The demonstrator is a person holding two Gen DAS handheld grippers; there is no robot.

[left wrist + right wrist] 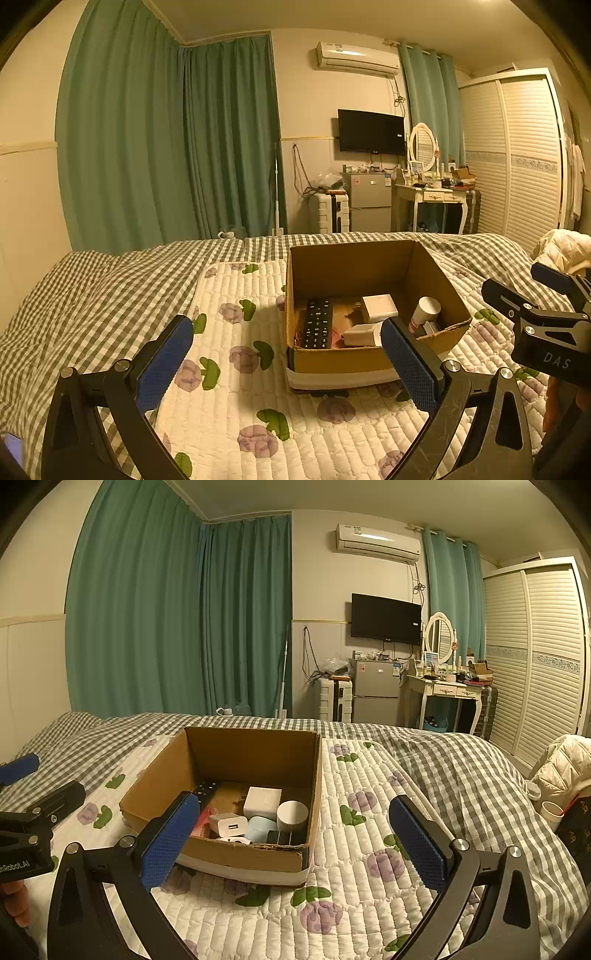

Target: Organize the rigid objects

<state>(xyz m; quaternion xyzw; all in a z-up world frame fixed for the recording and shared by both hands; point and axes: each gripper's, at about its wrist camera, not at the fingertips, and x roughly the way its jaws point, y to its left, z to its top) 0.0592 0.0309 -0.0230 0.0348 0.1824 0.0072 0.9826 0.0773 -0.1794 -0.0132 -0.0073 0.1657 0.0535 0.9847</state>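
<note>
**Both claws empty, the box ahead between them**

The cardboard box [369, 354] sat on the flowered quilt [229, 406] on the bed, open at the top. The left claw [288, 363] was spread wide and held nothing; the box lay ahead and slightly to its right. The right claw [291, 843] was likewise spread and empty, with the box ahead and to its left. Neither looked clearly nearer.

Inside, the black remote [317, 325] lay along the box's left wall, its long axis running away from the claws. Beside it were a white square adapter [262, 802], a USB charger [229, 827], a pale blue case [258, 829] and a white cylinder [292, 814], packed close together. I judged the near wall of the box stood in the way of any low reach.
</note>
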